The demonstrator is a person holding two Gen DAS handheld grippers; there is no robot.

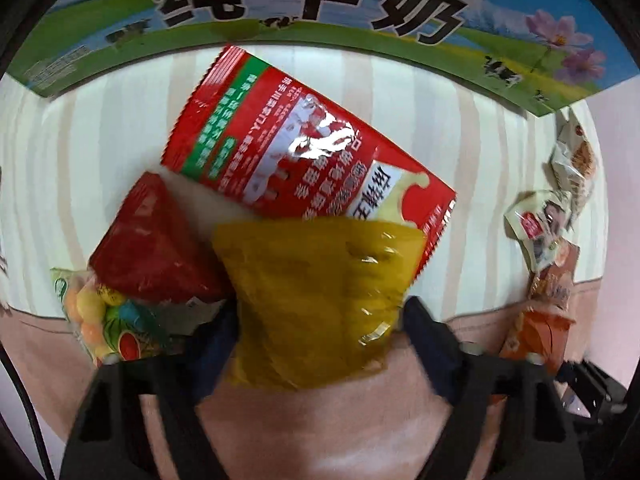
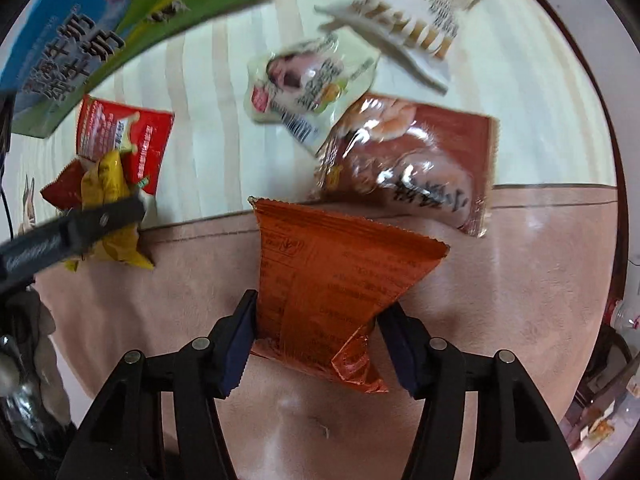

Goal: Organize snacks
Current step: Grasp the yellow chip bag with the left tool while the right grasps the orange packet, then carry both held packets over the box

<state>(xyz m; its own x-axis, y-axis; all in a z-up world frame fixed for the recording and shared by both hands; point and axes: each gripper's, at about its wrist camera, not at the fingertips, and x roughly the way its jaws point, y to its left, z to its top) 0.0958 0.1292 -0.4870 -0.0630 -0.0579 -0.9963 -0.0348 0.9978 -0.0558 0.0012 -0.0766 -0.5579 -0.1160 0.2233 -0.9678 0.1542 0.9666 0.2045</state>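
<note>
Counter: striped cloth (image 1: 100, 152), pink border.
Left claw (image 1: 320, 344): clenched on glossy yellow packet (image 1: 312, 300).
Right claw (image 2: 316, 332): clenched on crinkly orange packet (image 2: 336, 280).

The left gripper (image 1: 320, 332) pinches a yellow snack packet (image 1: 316, 300) above the tablecloth's (image 1: 100, 152) pink border, its top overlapping a large red snack bag (image 1: 304, 140), with a smaller red packet (image 1: 156, 244) and what looks like a candy bag (image 1: 100, 316) alongside.
</note>
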